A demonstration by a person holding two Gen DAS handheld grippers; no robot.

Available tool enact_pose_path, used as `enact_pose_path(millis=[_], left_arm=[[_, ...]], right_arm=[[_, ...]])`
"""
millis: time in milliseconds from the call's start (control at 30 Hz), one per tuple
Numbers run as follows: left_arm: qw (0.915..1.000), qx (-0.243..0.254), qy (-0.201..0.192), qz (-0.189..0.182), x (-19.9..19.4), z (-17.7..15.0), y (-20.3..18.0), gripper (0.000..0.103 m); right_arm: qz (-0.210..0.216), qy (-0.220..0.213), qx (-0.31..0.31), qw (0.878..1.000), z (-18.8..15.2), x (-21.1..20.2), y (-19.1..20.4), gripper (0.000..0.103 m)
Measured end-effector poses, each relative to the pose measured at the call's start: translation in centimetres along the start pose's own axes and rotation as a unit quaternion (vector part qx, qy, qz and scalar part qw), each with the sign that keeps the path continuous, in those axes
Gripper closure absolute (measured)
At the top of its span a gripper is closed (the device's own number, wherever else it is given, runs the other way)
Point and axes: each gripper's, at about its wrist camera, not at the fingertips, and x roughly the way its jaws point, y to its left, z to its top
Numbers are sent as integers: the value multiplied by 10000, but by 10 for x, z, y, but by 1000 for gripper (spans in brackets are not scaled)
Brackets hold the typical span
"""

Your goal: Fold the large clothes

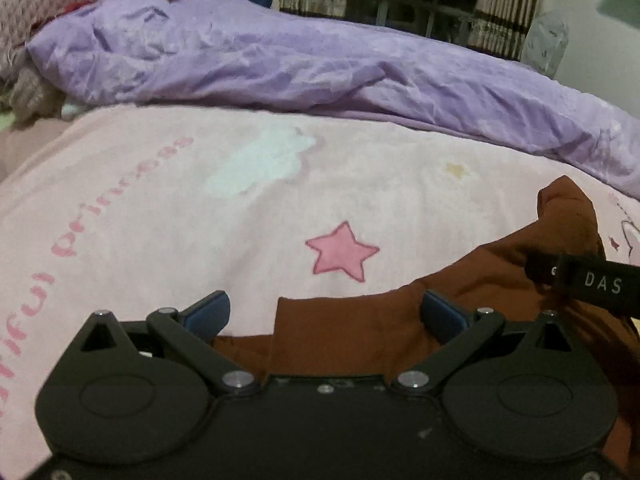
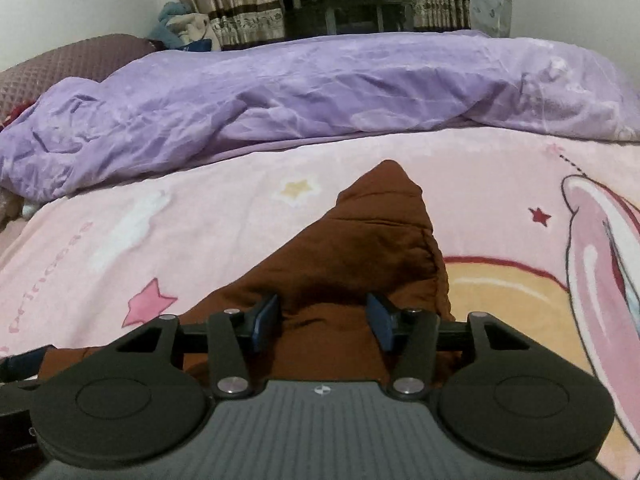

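Setting: bed covered by a pink blanket (image 1: 168, 216) printed with stars and lettering; lilac duvet (image 1: 320, 68) bunched along the far side, from 9 to 3 o'clock in both wrist views; likely pushed back to free a flat folding area

Garment: brown garment (image 2: 360, 248) lies on the pink blanket; in the left wrist view it fills 4 to 6 o'clock with a straight edge running toward centre; in the right wrist view it rises to a peaked corner just above centre; type of garment not determinable, most of it hidden under the tools

Left gripper (image 1: 326, 316): jaws spread wide, blue pads well apart; left pad over bare blanket, right pad over brown cloth; nothing between them; contact with the fabric cannot be told; judged to be lined up on the garment edge for a pick

Right gripper (image 2: 322, 322): jaws part open, gap narrower than the left tool's; brown cloth sits in the gap, pads flank it without pinching; judged a pre-grasp on the bunched side; its black body also shows at 3 o'clock in the left view, so the tools work close together

Stage (judgement): early; cloth rumpled, no clean fold visible

Risk (judgement): soft blanket beneath could be pinched with the garment
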Motion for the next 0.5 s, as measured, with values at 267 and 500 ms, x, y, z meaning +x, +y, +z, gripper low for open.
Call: enact_pose_path(millis=[267,500], left_arm=[[9999,-34,-71,-106,-28,9,8,0],[9945,376,-717,-663,-147,-1,21,0]], right_arm=[[241,-143,126,9995,8,-36,-5,42],[763,-522,-267,9954,-13,-140,-3,42]])
